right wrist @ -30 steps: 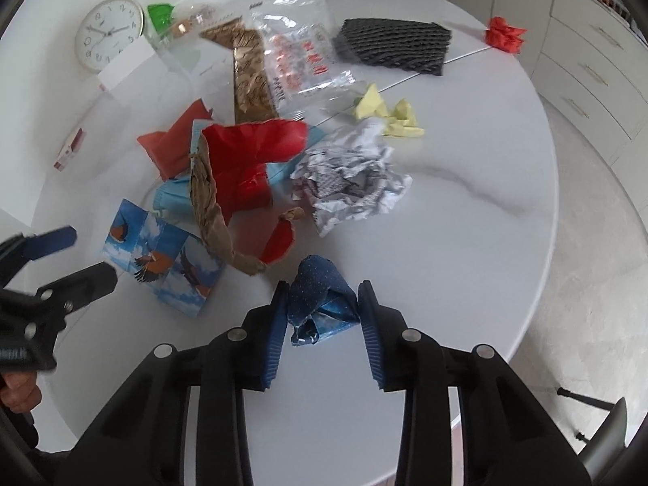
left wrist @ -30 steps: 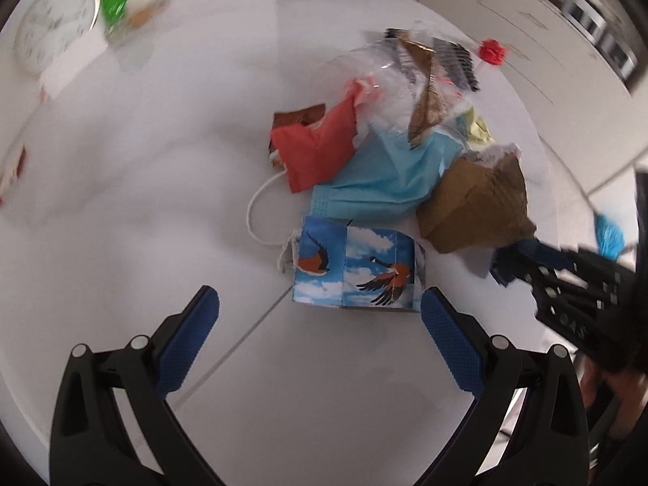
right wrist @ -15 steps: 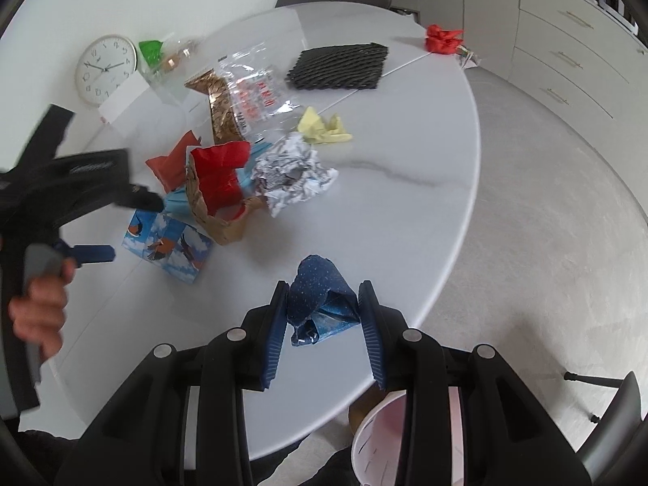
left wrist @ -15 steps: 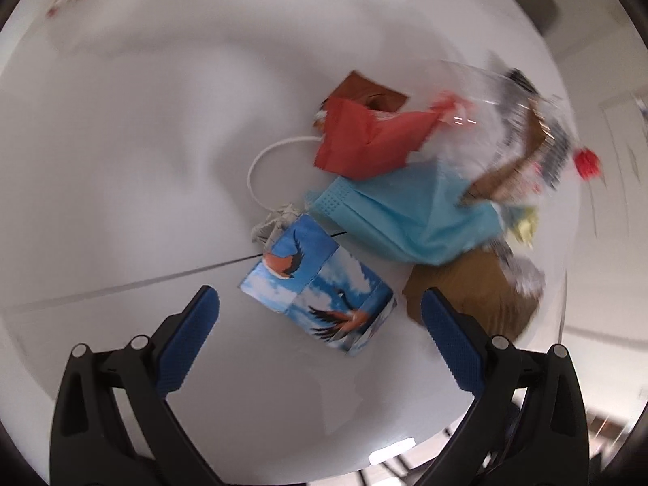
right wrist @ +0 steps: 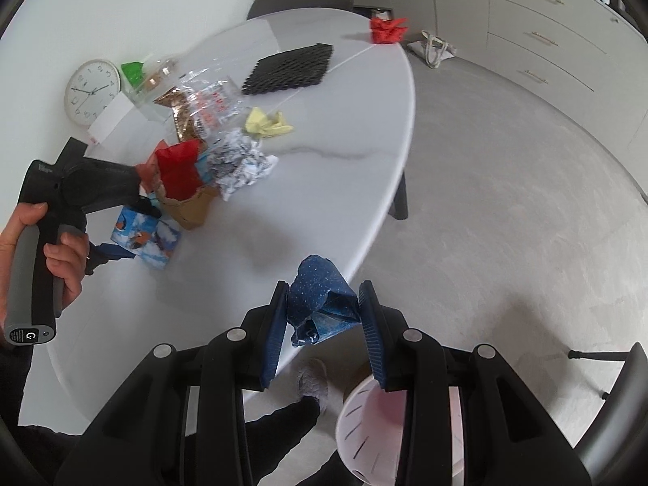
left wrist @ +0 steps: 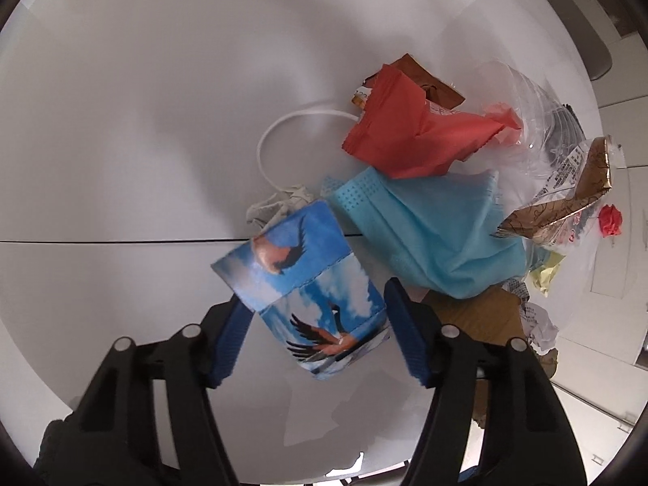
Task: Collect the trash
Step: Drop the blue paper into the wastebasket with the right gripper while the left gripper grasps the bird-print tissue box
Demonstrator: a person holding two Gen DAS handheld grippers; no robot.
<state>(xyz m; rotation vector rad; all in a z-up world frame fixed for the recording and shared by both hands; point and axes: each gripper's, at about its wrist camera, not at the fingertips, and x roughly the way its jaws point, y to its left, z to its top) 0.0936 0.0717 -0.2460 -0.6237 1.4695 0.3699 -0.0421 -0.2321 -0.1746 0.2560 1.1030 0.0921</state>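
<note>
A blue bird-print paper box (left wrist: 308, 283) lies on the white table (left wrist: 121, 141), between the blue pads of my left gripper (left wrist: 316, 316). That gripper points straight down and its jaws are closing; the pads stand close beside the box, which shows no squeeze. In the right wrist view a hand holds this left gripper (right wrist: 113, 251) over the same box (right wrist: 146, 239). My right gripper (right wrist: 324, 312) is shut on a crumpled dark blue dotted paper (right wrist: 320, 303), held past the table's near edge (right wrist: 376, 218), above a white bin (right wrist: 364, 425).
Just beyond the box lies a trash pile: a red wrapper (left wrist: 409, 133), a blue face mask (left wrist: 425, 235), a brown paper bag (right wrist: 190, 206), crumpled newsprint (right wrist: 243, 162) and yellow paper (right wrist: 267, 121). Farther back are a black mesh (right wrist: 287, 67), a red wad (right wrist: 386, 28) and a clock (right wrist: 92, 91).
My left gripper has come down over the bird-print box, rolled, and its jaws have narrowed around it. My right gripper has carried the blue paper from over the table to beyond its edge.
</note>
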